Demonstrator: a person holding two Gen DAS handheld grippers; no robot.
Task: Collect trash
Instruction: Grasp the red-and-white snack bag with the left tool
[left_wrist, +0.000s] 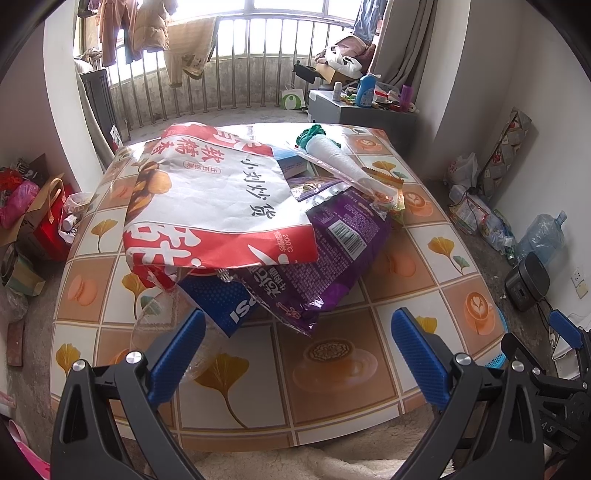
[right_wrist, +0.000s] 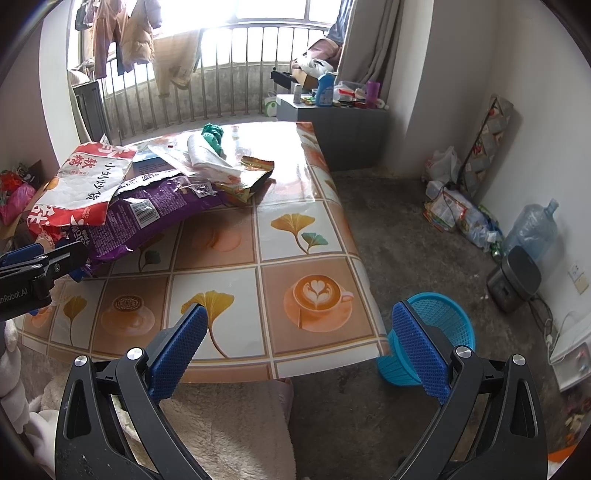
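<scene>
Both grippers, left and right, hover released over the desk. Wrappers pile far-left. Only the right wrist view fully shows the blue basket on the floor, right.

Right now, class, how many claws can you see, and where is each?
2. The left claw hangs open at the table's near edge, facing the wrapper pile; the right claw hangs open over the table corner, beside the blue basket.
</scene>
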